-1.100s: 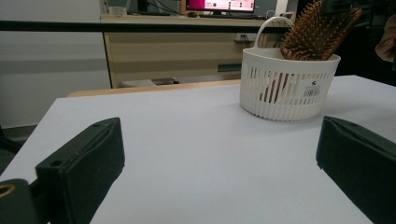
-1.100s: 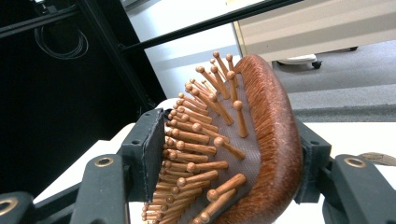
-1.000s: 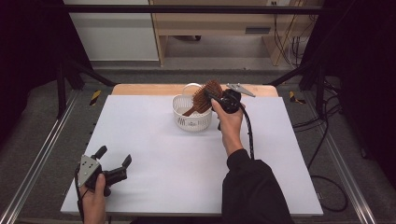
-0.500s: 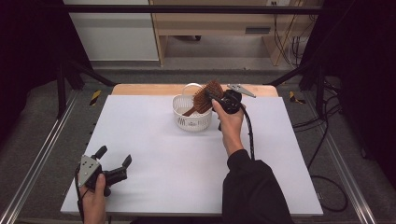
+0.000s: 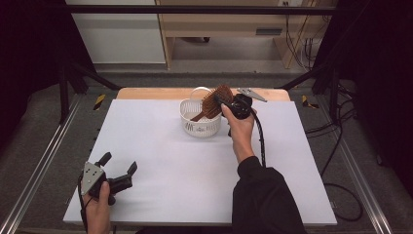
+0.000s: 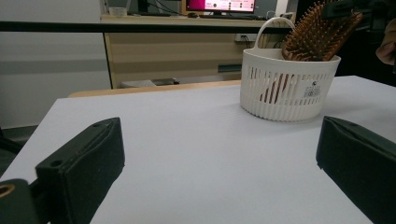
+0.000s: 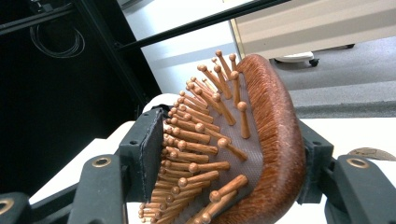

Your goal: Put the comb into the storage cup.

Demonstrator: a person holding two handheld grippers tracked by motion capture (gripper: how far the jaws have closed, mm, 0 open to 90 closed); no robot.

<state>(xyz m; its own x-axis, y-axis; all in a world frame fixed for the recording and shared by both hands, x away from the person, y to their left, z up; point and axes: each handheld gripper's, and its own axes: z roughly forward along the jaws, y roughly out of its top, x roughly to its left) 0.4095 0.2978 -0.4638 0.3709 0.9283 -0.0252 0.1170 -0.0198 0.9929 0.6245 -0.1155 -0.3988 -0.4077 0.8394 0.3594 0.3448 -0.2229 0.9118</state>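
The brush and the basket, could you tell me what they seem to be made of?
Brush: looks like wood, a reddish-brown body with visible grain and round-tipped wooden pins set in a dark, probably rubber, pad. Basket: apparently moulded white plastic, matte, with slotted walls and a thin loop handle.

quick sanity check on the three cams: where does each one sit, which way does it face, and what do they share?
High view: fixed above the person's side, looking forward and down on the white table; both forearms enter from the bottom, left gripper at lower left.
Left gripper view: low over the table, looking along its open jaws toward the white basket.
Right gripper view: rides the right gripper, looking along jaws clamped on the wooden hairbrush.
Shared: the basket shows in the high and left gripper views; the hairbrush shows in all three.
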